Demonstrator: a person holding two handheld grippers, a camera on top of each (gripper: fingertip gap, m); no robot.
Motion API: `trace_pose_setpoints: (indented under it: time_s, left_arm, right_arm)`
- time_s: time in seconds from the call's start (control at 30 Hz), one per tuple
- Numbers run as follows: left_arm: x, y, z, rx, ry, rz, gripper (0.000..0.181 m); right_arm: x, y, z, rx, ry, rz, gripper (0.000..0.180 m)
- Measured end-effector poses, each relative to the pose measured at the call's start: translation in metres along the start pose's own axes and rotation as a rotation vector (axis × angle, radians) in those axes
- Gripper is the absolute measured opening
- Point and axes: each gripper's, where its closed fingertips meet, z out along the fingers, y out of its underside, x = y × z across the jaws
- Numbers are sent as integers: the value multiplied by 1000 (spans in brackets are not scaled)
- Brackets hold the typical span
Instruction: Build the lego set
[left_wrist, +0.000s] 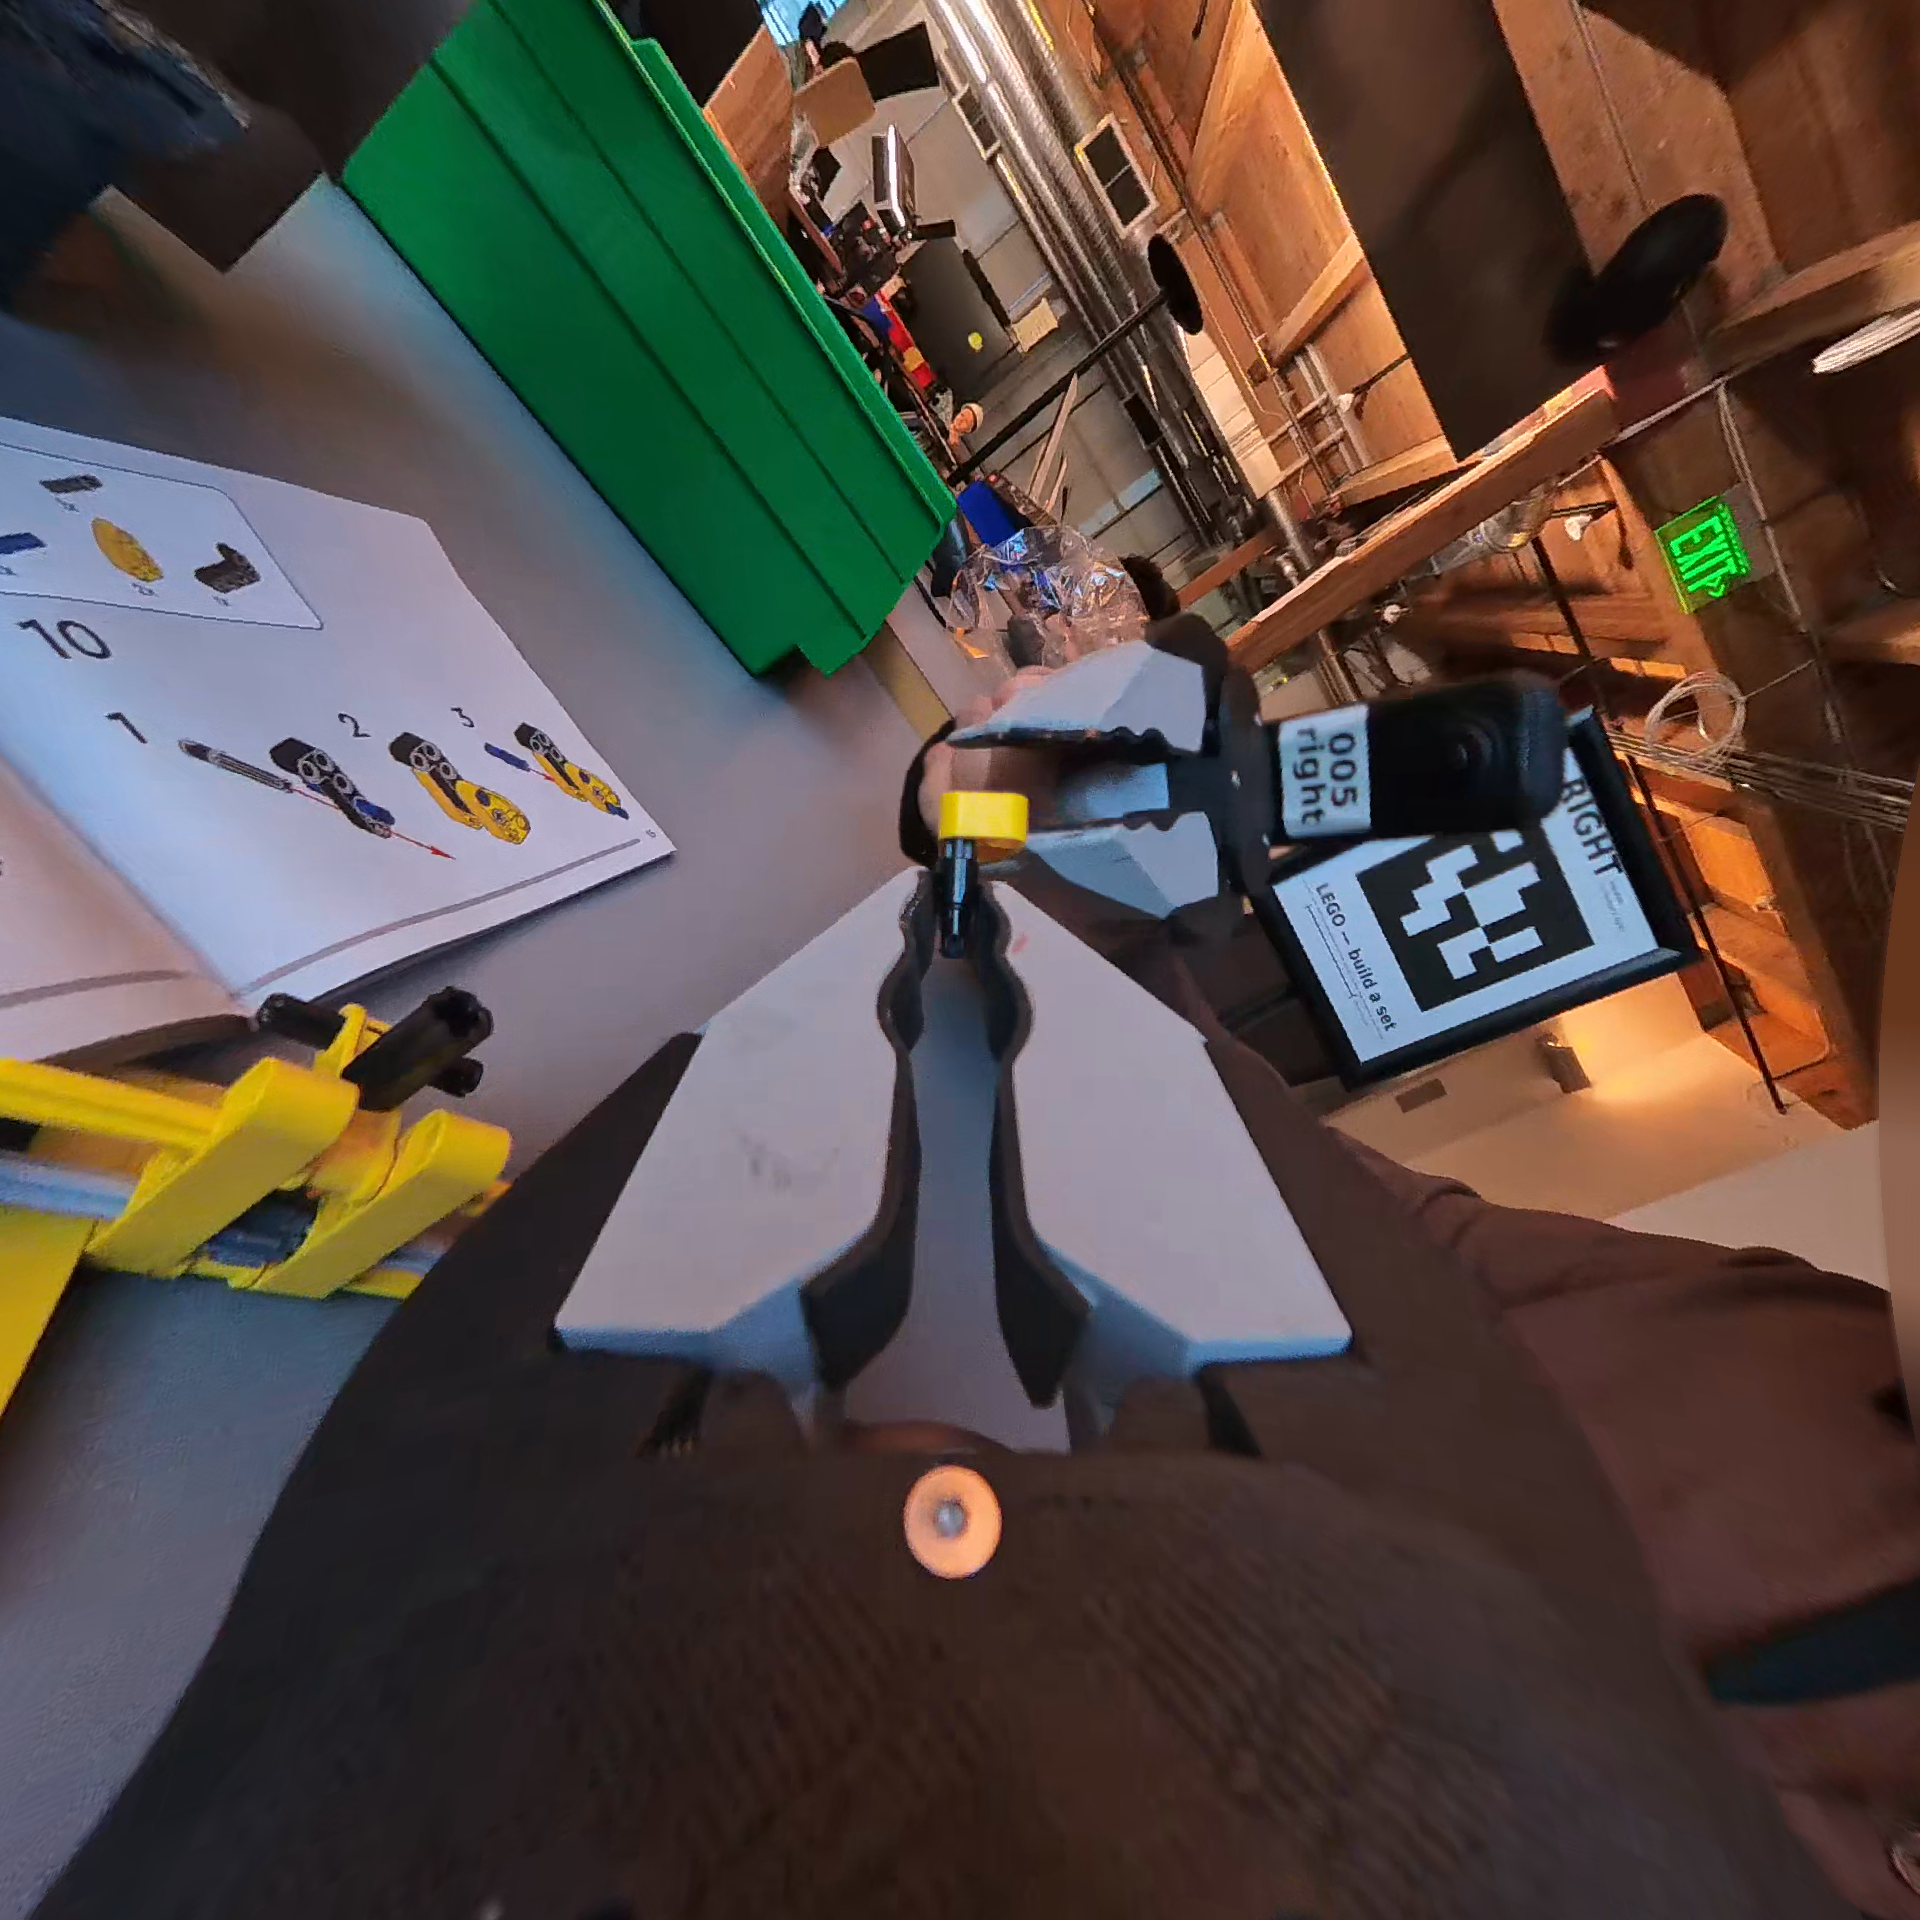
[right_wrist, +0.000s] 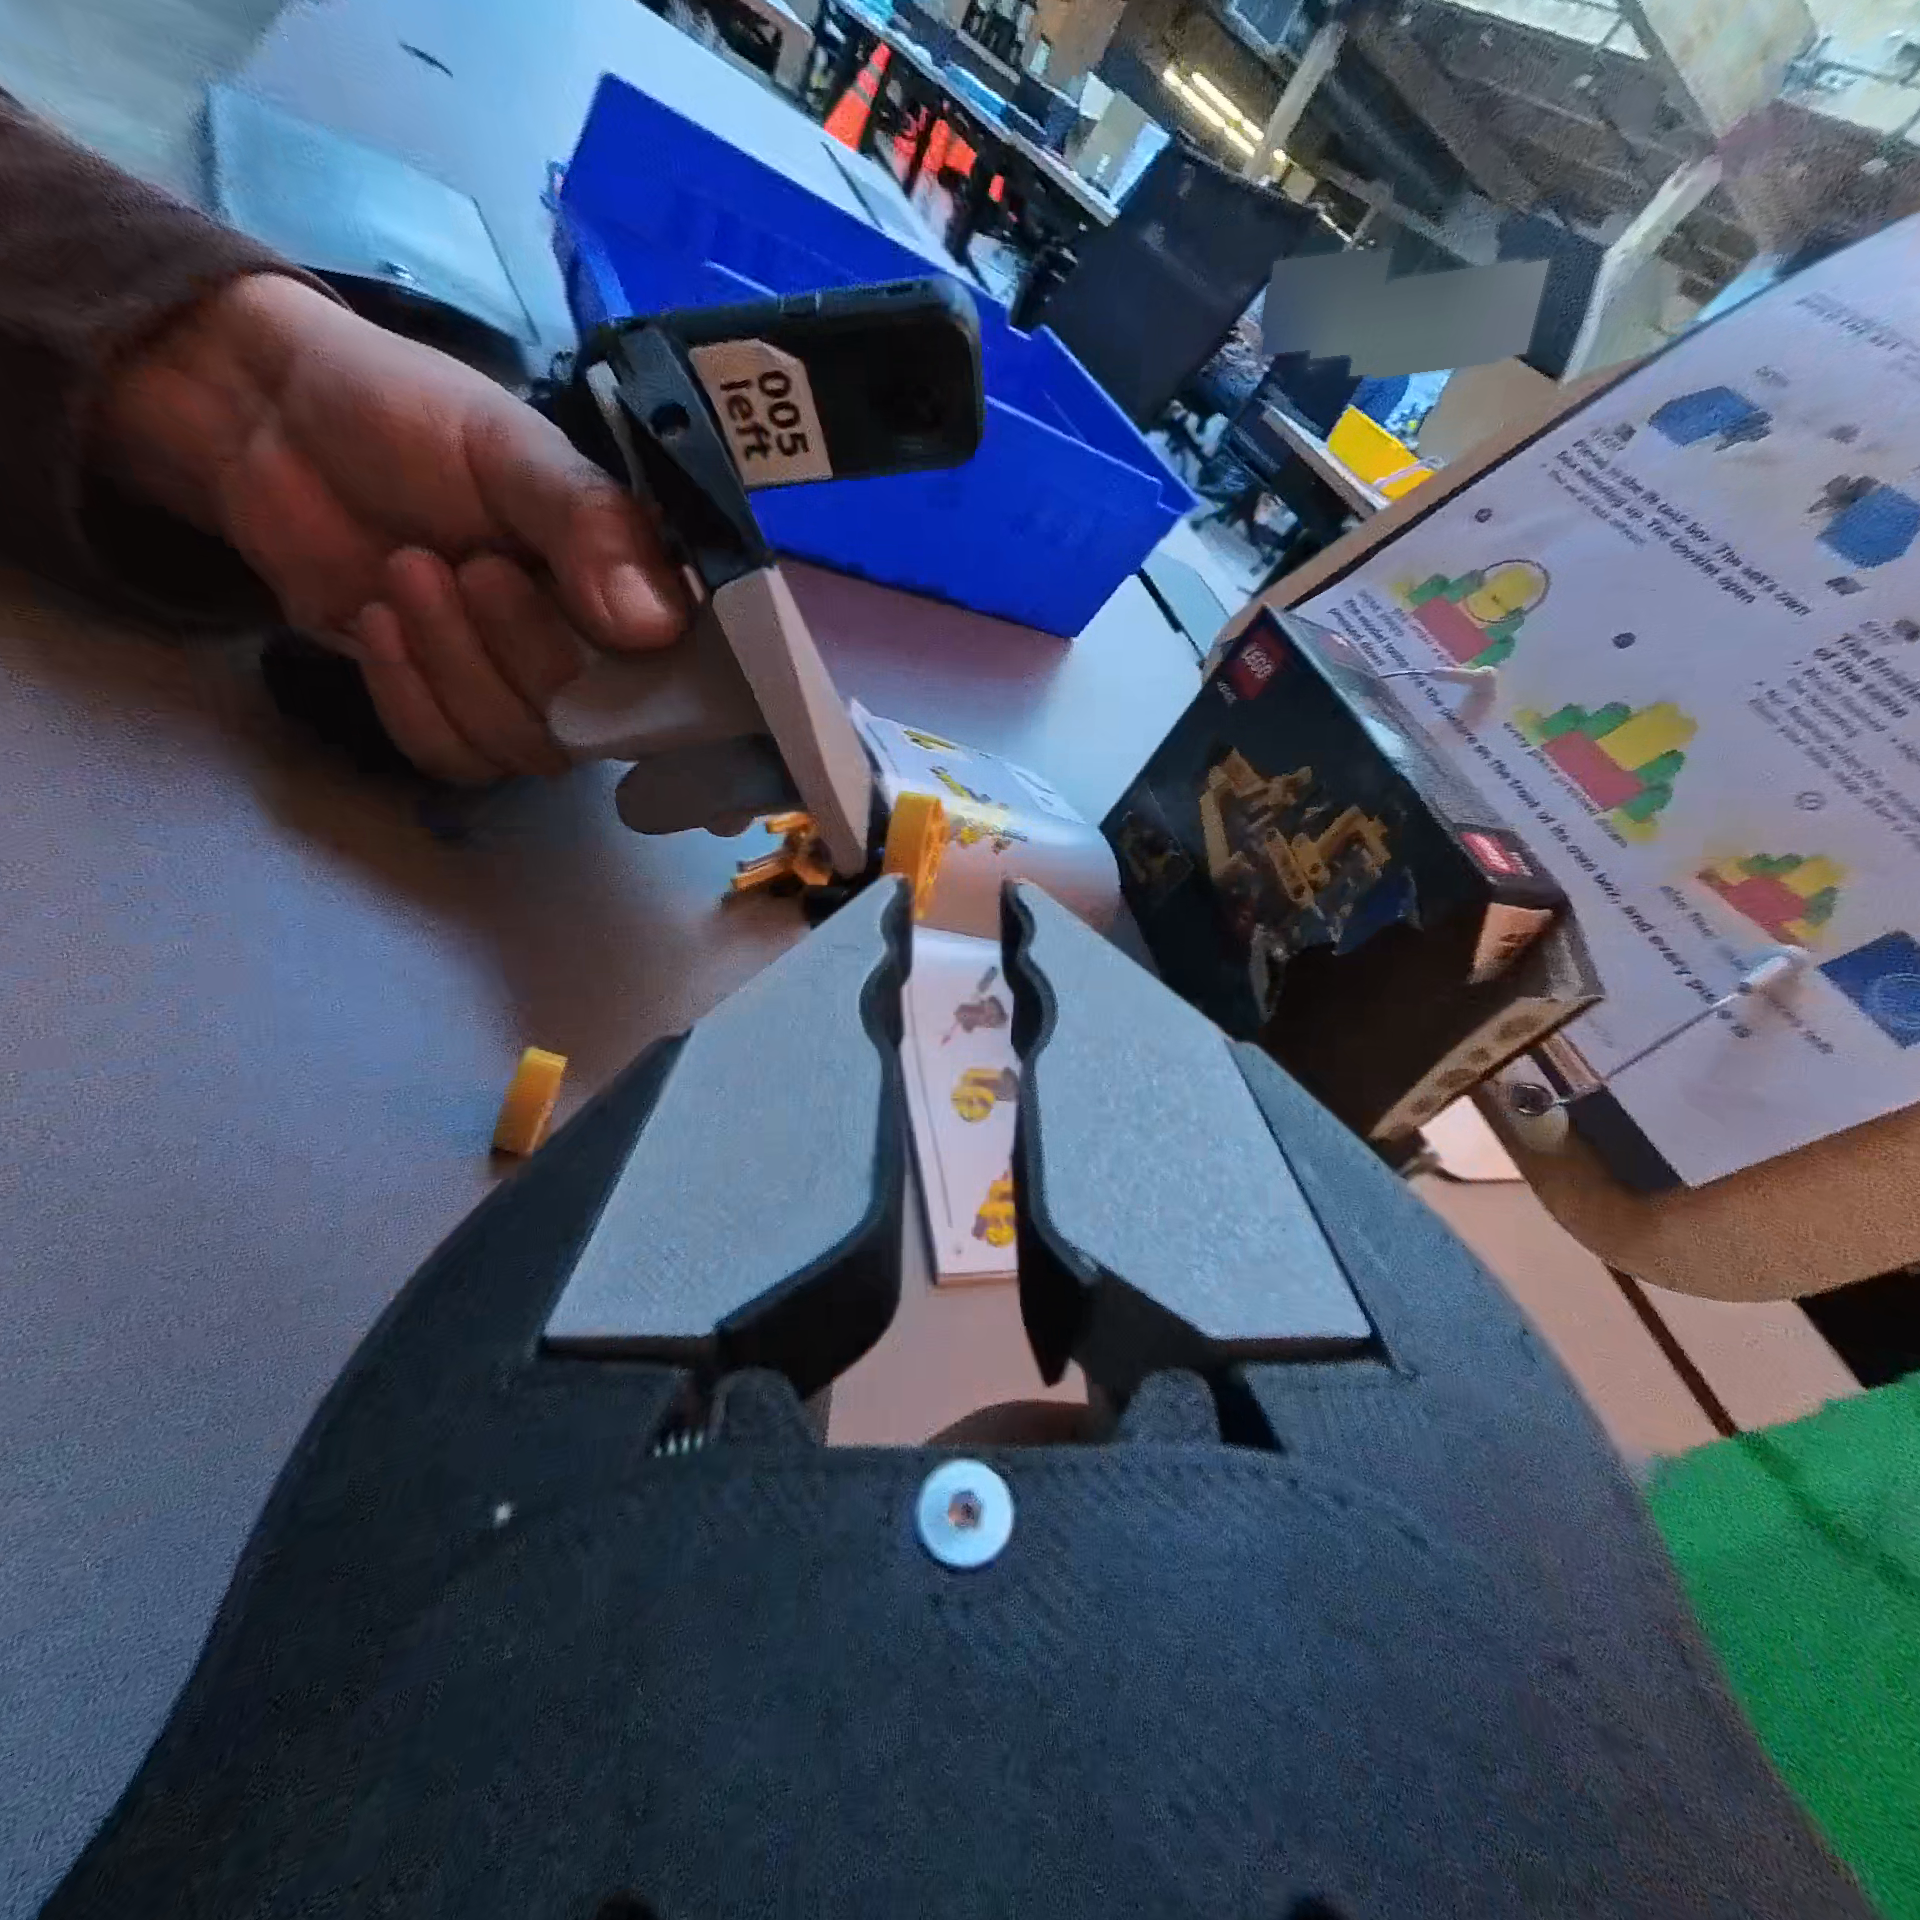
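Observation:
My left gripper is shut on a short black pin that carries a small yellow piece on its far end. My right gripper is open, its jaws a small gap apart and empty. In the left wrist view the right gripper faces the yellow piece, with its fingertips just above and beside it. In the right wrist view the yellow piece sits just past my fingertips at the tip of the left gripper. A partly built yellow assembly with a black connector lies on the table.
An open instruction booklet lies on the grey table. A green bin and a blue bin stand at the back. The dark set box stands by a printed board. A loose yellow piece lies on the table.

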Motion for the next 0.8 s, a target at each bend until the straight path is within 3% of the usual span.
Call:
trace_pose_setpoints:
  time_s: [0.03, 0.2, 0.37, 0.63, 0.77, 0.8]
  left_arm:
    - [1, 2, 1, -9, 5, -1, 5]
    - [2, 4, 2, -15, 8, -2, 4]
    - [-1, 4, 2, -13, -29, 31, 4]
    - [-10, -9, -8, 62, -104, 68, 5]
    - [-15, -21, -16, 136, -136, 77, 5]
    - [-16, -25, -17, 154, -151, 91, 5]
  right_arm:
    - [-1, 1, 1, 4, -28, 30, 14]
    - [-6, 8, 6, 0, -140, 138, 20]
    - [-14, 8, 8, -12, -201, 94, 6]
    - [-5, 5, 23, -45, 101, -158, 4]
    - [5, 4, 34, -18, 152, 20, 3]
    - [7, 4, 37, -42, 209, -19, 3]
